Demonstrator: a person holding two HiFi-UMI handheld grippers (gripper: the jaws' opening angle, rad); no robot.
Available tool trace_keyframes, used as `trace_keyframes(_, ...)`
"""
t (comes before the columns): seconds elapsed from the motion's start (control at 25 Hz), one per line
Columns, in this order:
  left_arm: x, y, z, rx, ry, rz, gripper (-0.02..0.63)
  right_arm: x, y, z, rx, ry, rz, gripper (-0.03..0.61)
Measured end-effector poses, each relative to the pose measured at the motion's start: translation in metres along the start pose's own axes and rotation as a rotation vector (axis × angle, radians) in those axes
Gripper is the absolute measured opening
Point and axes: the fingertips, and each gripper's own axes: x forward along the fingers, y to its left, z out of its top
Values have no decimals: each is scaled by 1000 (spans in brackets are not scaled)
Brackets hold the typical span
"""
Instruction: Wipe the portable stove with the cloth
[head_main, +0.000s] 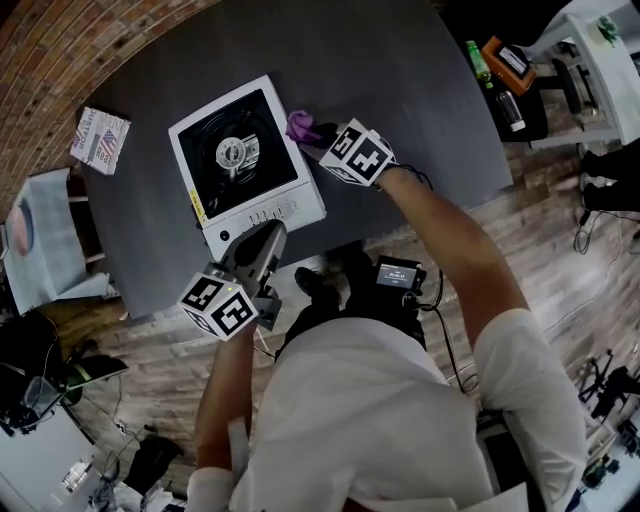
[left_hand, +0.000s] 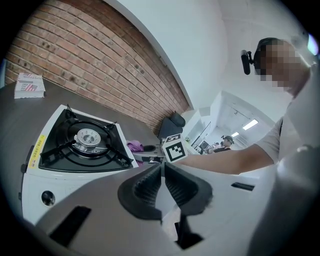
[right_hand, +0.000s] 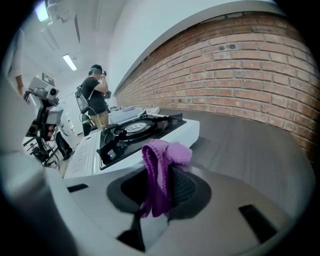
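A white portable stove (head_main: 290, 195) with a black top and round burner (head_main: 232, 153) sits on the dark grey table (head_main: 400, 90). My right gripper (head_main: 312, 133) is shut on a purple cloth (head_main: 301, 126), held just off the stove's right edge. In the right gripper view the cloth (right_hand: 161, 170) hangs bunched between the jaws, with the stove (right_hand: 145, 131) just beyond. My left gripper (head_main: 268, 238) is shut and empty near the stove's front side. In the left gripper view the stove (left_hand: 80, 142) lies ahead on the left, the cloth (left_hand: 135, 146) past it.
A small printed packet (head_main: 100, 138) lies on the table's far left. Beside the table's left end stands a light blue chair (head_main: 45, 235). A brick wall (left_hand: 100, 65) runs behind the table. Another person (right_hand: 96, 95) stands in the background.
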Motion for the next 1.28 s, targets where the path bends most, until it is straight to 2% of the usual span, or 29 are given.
trace_keyframes(1.28,-19,-8,-8,2,-9,-73,31,-41,77,-58,80,32,28,100)
